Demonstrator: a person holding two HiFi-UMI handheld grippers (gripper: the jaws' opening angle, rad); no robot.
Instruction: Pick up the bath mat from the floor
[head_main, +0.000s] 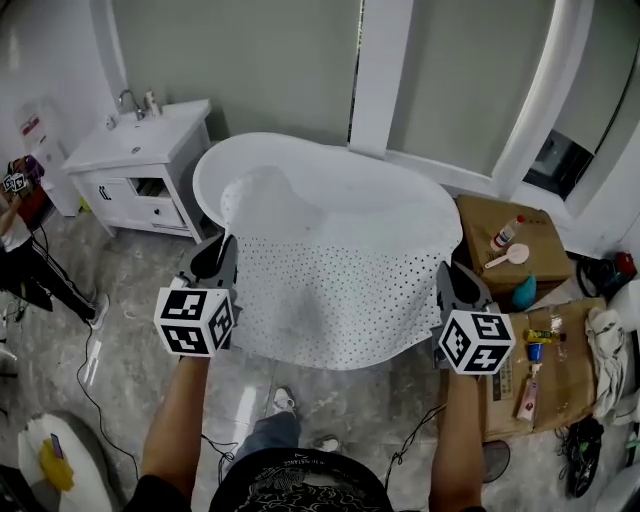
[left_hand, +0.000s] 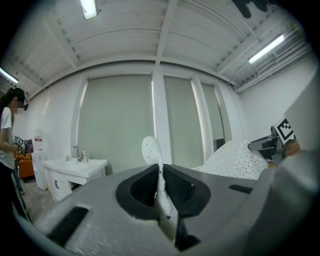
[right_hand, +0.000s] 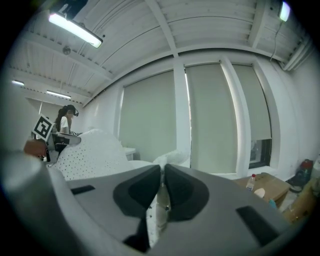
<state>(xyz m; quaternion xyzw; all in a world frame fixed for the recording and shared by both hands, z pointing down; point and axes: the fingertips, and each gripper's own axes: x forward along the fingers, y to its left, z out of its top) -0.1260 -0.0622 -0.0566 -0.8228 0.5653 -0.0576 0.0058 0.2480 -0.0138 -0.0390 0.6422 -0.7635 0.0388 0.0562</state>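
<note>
White and dotted with small holes, the bath mat (head_main: 340, 270) hangs spread in the air, lifted off the floor (head_main: 130, 340). The left claw (head_main: 214, 258) is clenched on its left edge and the right claw (head_main: 459, 283) on its right edge, 2 jaws pinching the sheet each side.

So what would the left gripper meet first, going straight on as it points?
Apart from the bath mat the left gripper grips, probably the white window post; depth is unclear.
</note>
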